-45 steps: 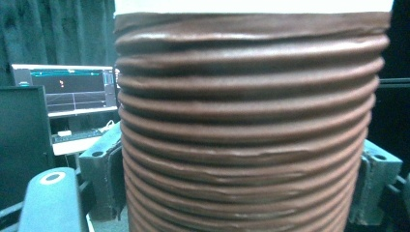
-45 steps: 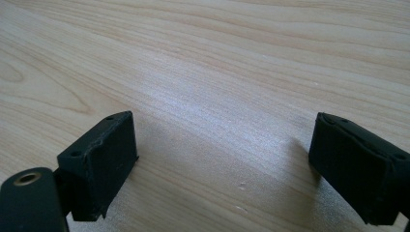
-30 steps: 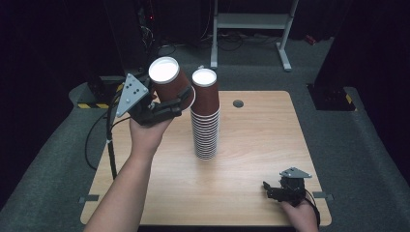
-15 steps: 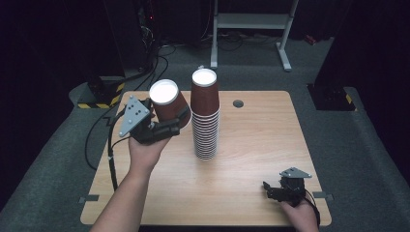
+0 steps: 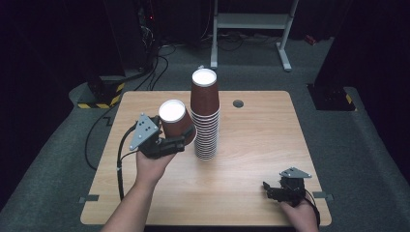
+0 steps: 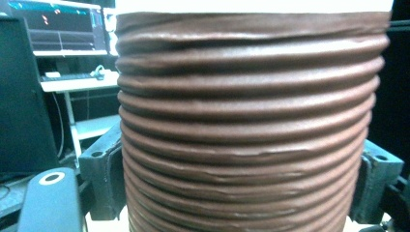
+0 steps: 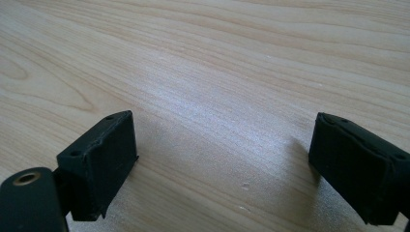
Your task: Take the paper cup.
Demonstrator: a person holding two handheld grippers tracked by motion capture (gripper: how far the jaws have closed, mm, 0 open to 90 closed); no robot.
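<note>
My left claw (image 5: pixel 178 143) is clenched on a single cup (image 5: pixel 175 123), upside down, just left of the stack (image 5: pixel 205 116) and above the bench (image 5: pixel 251 193). The cup leans, base up and tipped left; if I drift right, I reckon its rim could nudge the stack over. My right claw (image 5: pixel 270 189), right of the stack, rests released, empty.

The left hand-held gripper (image 5: pixel 169 142), raised on an outstretched forearm left of the cup stack (image 5: pixel 205 118), clamps a cup (image 5: pixel 175 121); the right hand-held gripper (image 5: pixel 270 189) rests low, jaws wide apart, near that stack's right.
</note>
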